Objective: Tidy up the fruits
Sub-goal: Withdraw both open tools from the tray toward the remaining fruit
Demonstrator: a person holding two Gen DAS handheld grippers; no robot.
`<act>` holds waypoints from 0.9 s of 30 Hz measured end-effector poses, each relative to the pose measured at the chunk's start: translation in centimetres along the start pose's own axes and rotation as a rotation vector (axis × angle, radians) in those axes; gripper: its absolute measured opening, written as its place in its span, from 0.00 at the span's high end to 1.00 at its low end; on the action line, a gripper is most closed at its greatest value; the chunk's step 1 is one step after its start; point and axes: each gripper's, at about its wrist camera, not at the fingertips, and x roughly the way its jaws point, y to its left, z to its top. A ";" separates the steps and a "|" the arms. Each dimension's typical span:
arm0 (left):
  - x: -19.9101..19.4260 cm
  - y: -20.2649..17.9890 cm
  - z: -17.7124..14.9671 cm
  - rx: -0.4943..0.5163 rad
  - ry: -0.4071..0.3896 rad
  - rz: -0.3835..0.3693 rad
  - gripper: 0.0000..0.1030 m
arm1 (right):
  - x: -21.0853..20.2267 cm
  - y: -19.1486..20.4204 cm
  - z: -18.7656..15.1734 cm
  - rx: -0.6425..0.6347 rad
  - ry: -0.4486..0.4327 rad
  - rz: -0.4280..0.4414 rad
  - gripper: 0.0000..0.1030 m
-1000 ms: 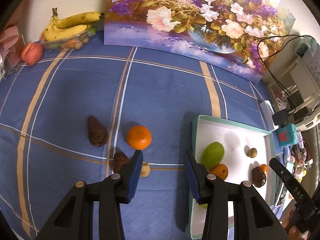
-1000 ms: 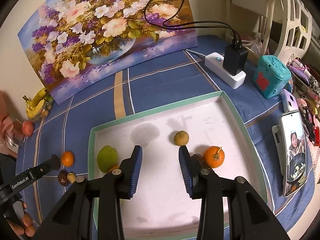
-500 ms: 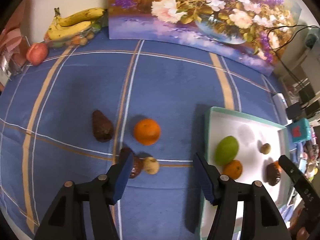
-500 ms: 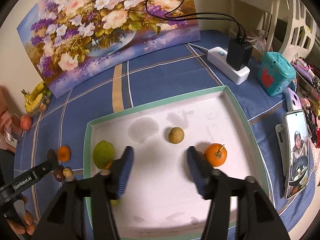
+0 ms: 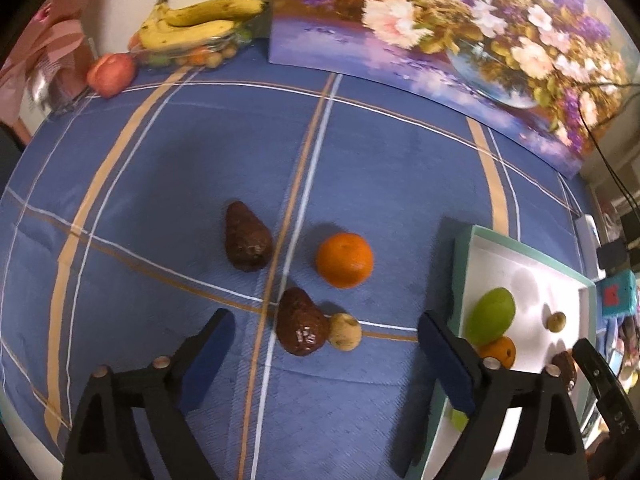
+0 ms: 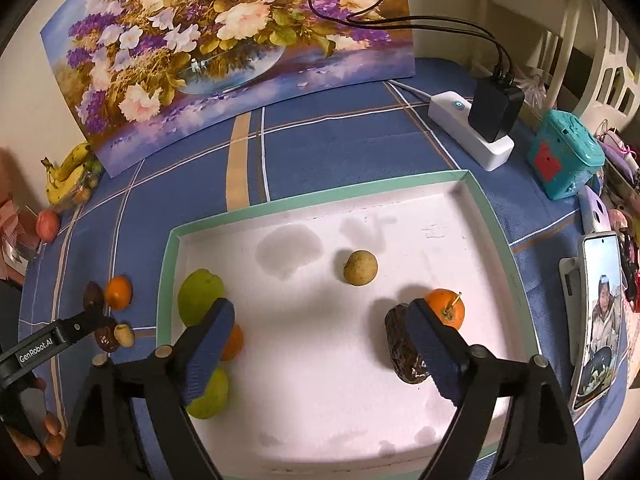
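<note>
In the left wrist view my left gripper (image 5: pixel 326 344) is open and empty above the blue cloth. Just ahead between its fingers lie a dark avocado (image 5: pixel 301 323) and a small tan fruit (image 5: pixel 345 331), touching. Farther off are a second avocado (image 5: pixel 246 237) and an orange (image 5: pixel 345 260). The white tray (image 6: pixel 472 200) holds a green fruit (image 6: pixel 200 296), a tan fruit (image 6: pixel 360 267), a stemmed orange (image 6: pixel 446 307), an avocado (image 6: pixel 404 344), another orange (image 6: pixel 234 342) and another green fruit (image 6: pixel 210 394). My right gripper (image 6: pixel 320 334) is open and empty over the tray.
A flower painting (image 6: pixel 240 48) leans on the back wall. Bananas (image 5: pixel 192 24) and a red fruit (image 5: pixel 112 74) sit at the far left. A power strip with charger (image 6: pixel 476 124), a teal toy box (image 6: pixel 564 152) and a phone (image 6: pixel 598 320) lie right of the tray.
Both grippers have opened wider. My left gripper has swung left, so the loose avocado and small tan fruit now lie between its fingers. My right gripper has drawn back, uncovering the avocado in the tray.
</note>
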 end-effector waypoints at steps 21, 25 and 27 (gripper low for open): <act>-2.1 3.2 0.0 -0.089 -0.121 -0.017 0.00 | -0.7 0.2 0.1 0.000 -0.112 0.037 0.13; -2.5 3.2 0.3 -0.070 -0.132 -0.052 0.00 | -0.2 0.8 0.0 -0.026 -0.102 0.014 0.13; -2.6 3.4 0.5 -0.067 -0.128 -0.079 0.00 | -0.1 1.0 -0.1 -0.034 -0.102 0.012 0.13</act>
